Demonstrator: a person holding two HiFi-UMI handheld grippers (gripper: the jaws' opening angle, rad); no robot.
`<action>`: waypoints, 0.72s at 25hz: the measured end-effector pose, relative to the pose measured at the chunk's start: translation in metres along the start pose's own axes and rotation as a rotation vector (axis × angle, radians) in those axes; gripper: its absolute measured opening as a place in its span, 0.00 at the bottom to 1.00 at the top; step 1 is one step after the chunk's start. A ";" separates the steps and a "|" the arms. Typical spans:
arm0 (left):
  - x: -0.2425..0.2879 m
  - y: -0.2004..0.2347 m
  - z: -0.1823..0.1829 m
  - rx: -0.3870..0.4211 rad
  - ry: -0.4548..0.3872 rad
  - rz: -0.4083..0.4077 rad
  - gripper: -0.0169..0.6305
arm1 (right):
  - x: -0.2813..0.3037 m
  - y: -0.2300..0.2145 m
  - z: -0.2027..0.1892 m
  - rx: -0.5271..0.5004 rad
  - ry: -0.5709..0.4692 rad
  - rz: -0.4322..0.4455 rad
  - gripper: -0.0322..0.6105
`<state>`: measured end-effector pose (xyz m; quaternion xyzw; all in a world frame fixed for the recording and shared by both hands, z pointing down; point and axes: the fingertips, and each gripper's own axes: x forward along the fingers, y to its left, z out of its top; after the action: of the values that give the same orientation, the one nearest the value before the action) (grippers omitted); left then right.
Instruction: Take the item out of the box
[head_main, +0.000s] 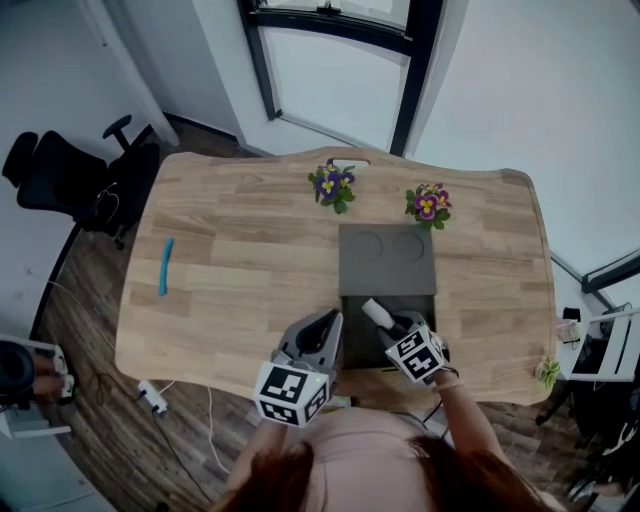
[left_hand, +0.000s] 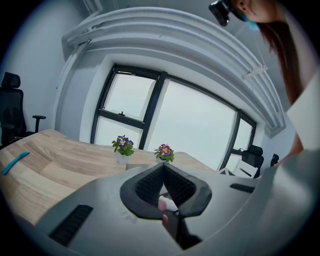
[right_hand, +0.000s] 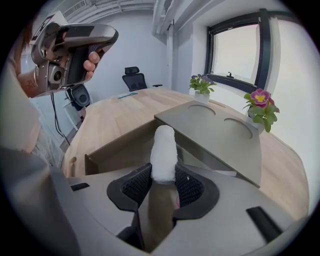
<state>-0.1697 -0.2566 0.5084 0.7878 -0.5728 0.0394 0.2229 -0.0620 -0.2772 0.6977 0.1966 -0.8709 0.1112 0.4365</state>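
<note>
An open grey-brown box (head_main: 352, 305) sits at the table's near edge, its lid (head_main: 387, 258) folded back flat beyond it. My right gripper (head_main: 385, 318) is over the box opening, shut on a white cylindrical item (head_main: 374, 312). In the right gripper view the item (right_hand: 164, 150) stands upright between the jaws of that gripper (right_hand: 164, 176), above the box wall (right_hand: 115, 150) and lid (right_hand: 215, 127). My left gripper (head_main: 328, 323) hangs just left of the box, jaws shut with nothing between them; in its own view this left gripper (left_hand: 162, 172) points across the table. It also shows raised in the right gripper view (right_hand: 75, 47).
Two small pots of purple flowers (head_main: 331, 186) (head_main: 428, 204) stand at the table's far side. A blue object (head_main: 165, 266) lies on the left part of the table. A black office chair (head_main: 70, 180) stands on the floor at the left, a window behind the table.
</note>
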 end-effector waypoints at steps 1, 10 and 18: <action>-0.001 -0.001 0.001 0.005 -0.002 -0.001 0.03 | -0.002 -0.001 0.002 0.002 -0.008 -0.005 0.26; -0.009 -0.011 0.009 0.045 -0.031 -0.008 0.03 | -0.023 -0.005 0.011 0.064 -0.092 -0.036 0.26; -0.019 -0.021 0.016 0.085 -0.052 -0.016 0.03 | -0.049 -0.004 0.024 0.097 -0.187 -0.067 0.26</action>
<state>-0.1595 -0.2411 0.4814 0.8018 -0.5700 0.0412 0.1747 -0.0510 -0.2780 0.6444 0.2562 -0.8943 0.1198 0.3468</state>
